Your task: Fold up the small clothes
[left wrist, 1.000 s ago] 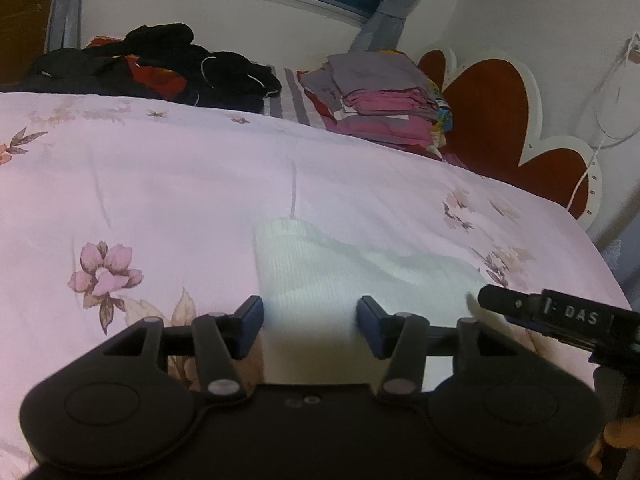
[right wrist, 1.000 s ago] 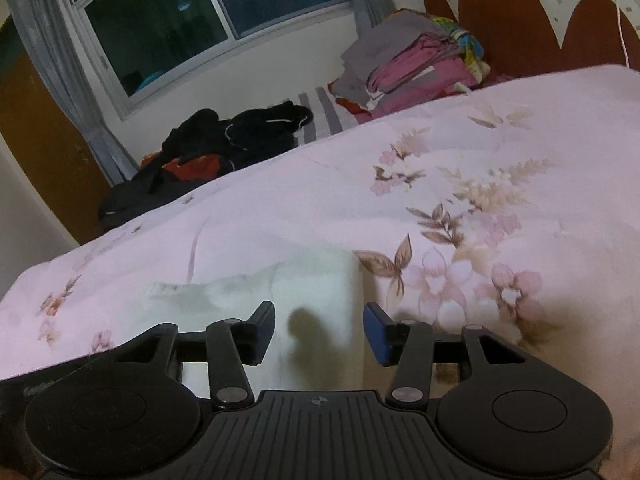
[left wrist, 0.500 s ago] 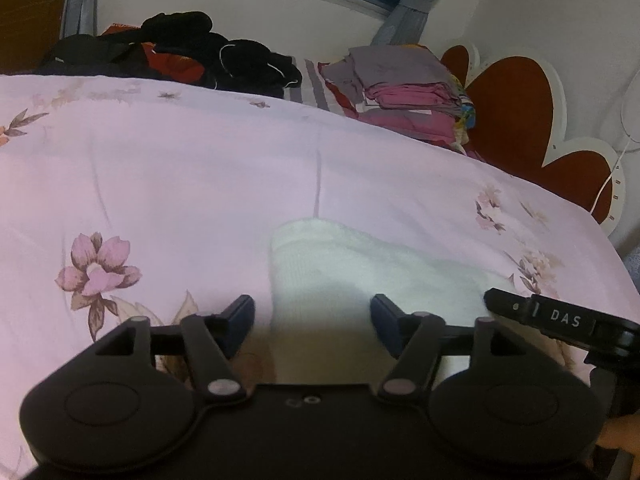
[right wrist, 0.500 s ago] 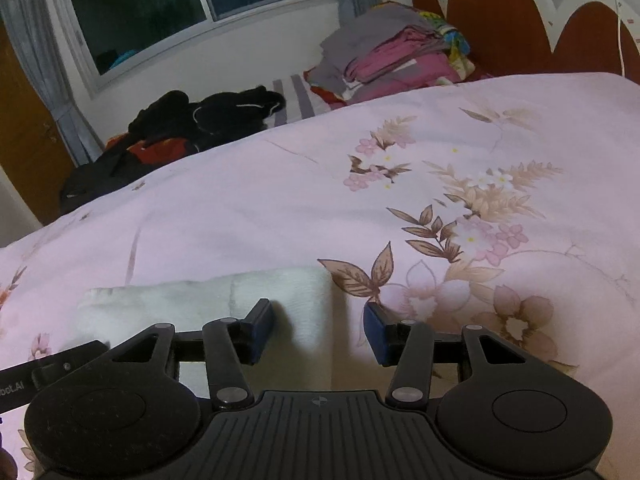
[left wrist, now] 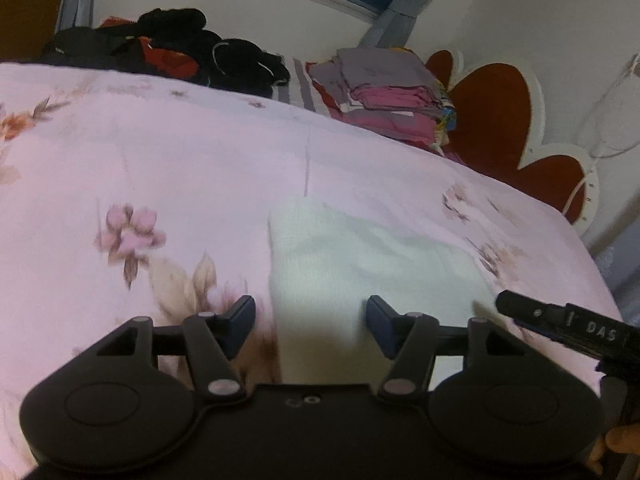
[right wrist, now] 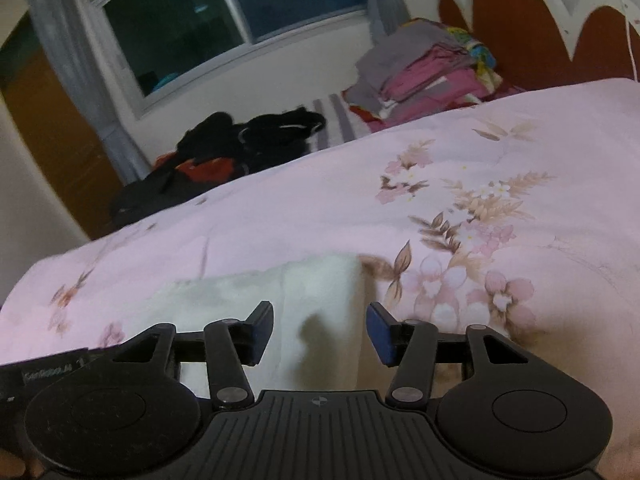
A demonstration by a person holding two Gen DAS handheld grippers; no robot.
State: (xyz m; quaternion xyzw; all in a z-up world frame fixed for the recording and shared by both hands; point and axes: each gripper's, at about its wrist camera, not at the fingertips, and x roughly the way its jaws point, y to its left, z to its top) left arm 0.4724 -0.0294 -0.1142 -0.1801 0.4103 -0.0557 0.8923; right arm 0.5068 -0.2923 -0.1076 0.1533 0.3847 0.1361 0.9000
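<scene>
While both claws hover apart: one white garment (left wrist: 360, 256), two clothes piles.

Small white knit garment (left wrist: 352, 256) (right wrist: 320, 304), soft ribbed fabric, lying flat on pink floral bedspread (left wrist: 180, 168) (right wrist: 480, 160). Already folded: doubled layers, straight crisp edge on one side, step line of upper layer visible across it. Rough rectangle, slightly rumpled along far edge. Sits at near part of bedspread, well apart from stack of folded pink and grey clothes (left wrist: 384, 92) (right wrist: 424, 68) at far end.
</scene>
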